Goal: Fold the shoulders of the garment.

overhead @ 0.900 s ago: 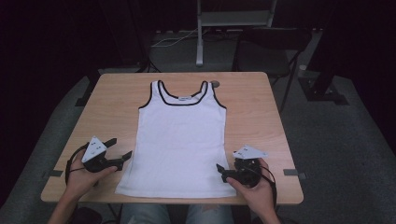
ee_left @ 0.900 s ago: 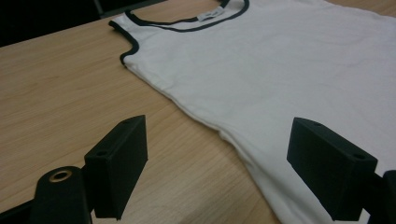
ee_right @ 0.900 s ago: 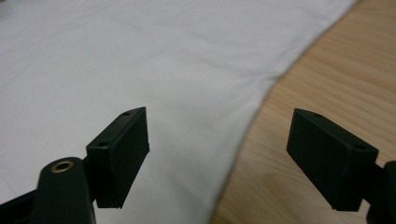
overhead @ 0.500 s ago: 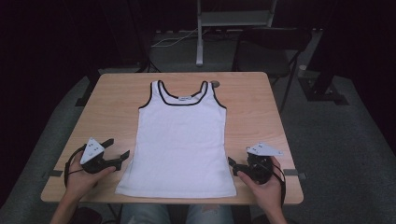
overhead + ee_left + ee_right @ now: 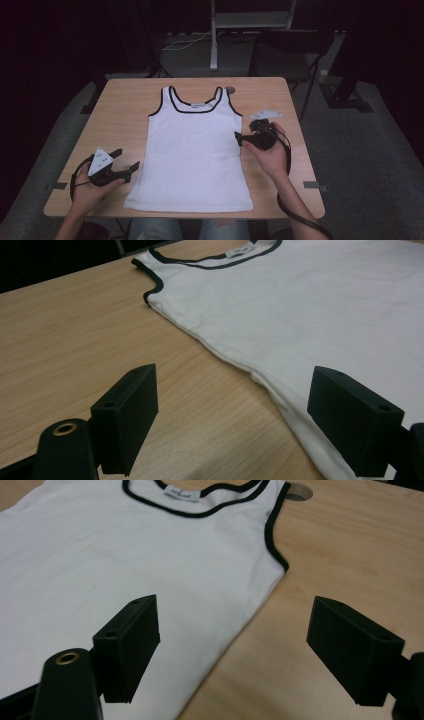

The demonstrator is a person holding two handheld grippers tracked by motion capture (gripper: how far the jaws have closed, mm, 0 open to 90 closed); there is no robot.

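Right gripper (image 5: 245, 138) has moved up the tank top (image 5: 192, 155)'s right side seam from the hem, jaws wide and empty straddling that edge, nearer than left gripper (image 5: 127, 162), also open, empty.

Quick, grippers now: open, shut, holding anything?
Left gripper: open, holding nothing, beside the tank top's left edge.
Right gripper: open, holding nothing, at its right edge.

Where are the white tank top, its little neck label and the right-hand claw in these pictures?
White tank top (image 5: 192, 155): high view, middle of its front.
Neck label (image 5: 182, 493): right gripper view, the small tag inside the collar.
Right claw (image 5: 242, 138): high view, between its open black jaws, at the top's side edge.
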